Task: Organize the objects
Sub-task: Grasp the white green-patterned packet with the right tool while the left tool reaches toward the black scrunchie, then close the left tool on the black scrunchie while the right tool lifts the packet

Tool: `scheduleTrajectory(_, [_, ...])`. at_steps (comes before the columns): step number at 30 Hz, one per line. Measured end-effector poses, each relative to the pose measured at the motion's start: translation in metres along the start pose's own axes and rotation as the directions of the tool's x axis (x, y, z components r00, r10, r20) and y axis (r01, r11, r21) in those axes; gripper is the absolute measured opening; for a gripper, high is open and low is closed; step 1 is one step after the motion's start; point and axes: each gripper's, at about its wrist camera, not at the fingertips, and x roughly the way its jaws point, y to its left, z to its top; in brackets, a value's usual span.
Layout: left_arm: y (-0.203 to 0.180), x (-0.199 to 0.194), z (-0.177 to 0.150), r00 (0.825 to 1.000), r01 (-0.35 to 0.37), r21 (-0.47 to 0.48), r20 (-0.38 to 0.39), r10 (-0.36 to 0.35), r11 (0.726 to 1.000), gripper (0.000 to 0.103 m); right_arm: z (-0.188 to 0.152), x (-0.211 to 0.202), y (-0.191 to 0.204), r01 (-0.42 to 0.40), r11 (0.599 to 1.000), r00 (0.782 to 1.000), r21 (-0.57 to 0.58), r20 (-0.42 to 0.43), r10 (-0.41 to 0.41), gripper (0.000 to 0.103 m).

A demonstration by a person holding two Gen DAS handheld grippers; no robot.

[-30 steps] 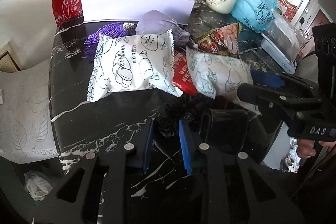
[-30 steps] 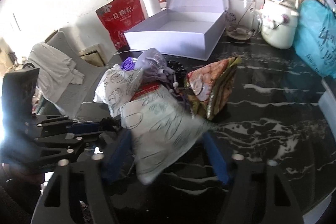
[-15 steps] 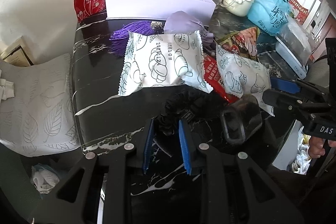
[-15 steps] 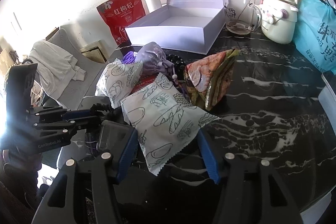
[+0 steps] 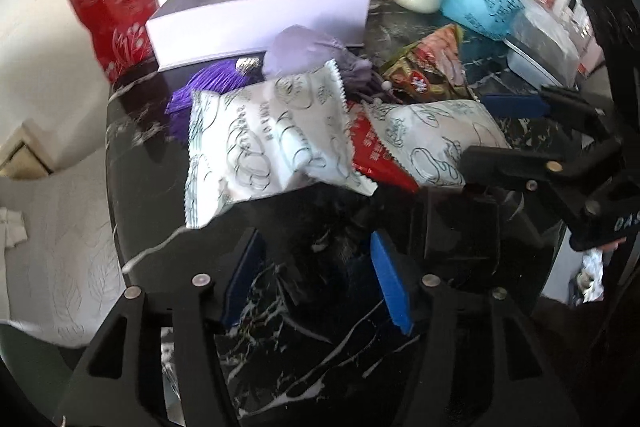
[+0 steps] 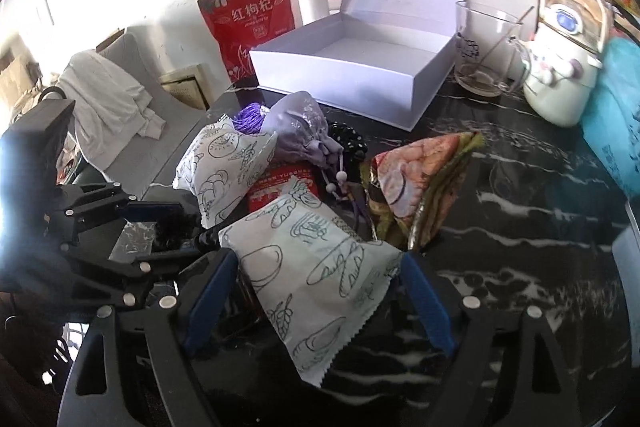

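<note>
The white snack packet point(image 6: 312, 267) printed with bread drawings is now seen lying on the black marble desk point(image 6: 520, 227), well in front of the open white box point(image 6: 360, 67), between the blue pads of the right hand-held gripper point(image 6: 316, 291). Those jaws have just been opening and stand wide, the pads clear of the packet, so it appears to have been let go. The left hand-held gripper point(image 5: 316, 279) has also just been opening; a second ago it was pinched nearly shut on a dark fabric item, and now only bare desk is seen between its pads, nothing held. Both tools being free, a fresh pick is judged to be next, the box being still empty.

Counted in front of the box: two white bread-print packets, the second point(image 5: 264, 139) lying nearer the box; one red packet point(image 5: 372, 151) partly under them; one multicoloured snack bag point(image 6: 424, 183); one lilac drawstring pouch point(image 6: 296, 131); one purple tassel point(image 5: 212, 83). Beside the box, one tall red bag point(image 6: 248, 23), one glass mug point(image 6: 484, 51) and one white kettle point(image 6: 560, 67) are seen.
</note>
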Motion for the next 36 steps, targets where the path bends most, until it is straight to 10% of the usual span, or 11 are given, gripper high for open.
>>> scheduleTrajectory(5, [-0.006,0.003,0.001,1.0,0.006,0.038,0.022,-0.006,0.999,0.053,0.0,0.005,0.0,0.005,1.0,1.0,0.005,-0.019,-0.005,0.086])
scheduleTrajectory(14, [-0.001,0.0,0.002,0.995,0.098,-0.061,0.032,-0.096,0.993,0.016,-0.007,-0.001,-0.008,-0.044,0.994,0.999,0.1,-0.019,0.046,0.065])
scheduleTrajectory(36, [-0.011,-0.023,-0.02,0.997,0.061,-0.118,0.046,-0.056,0.991,0.013,-0.054,-0.044,-0.021,0.046,0.984,0.999,0.171,-0.006,-0.046,0.06])
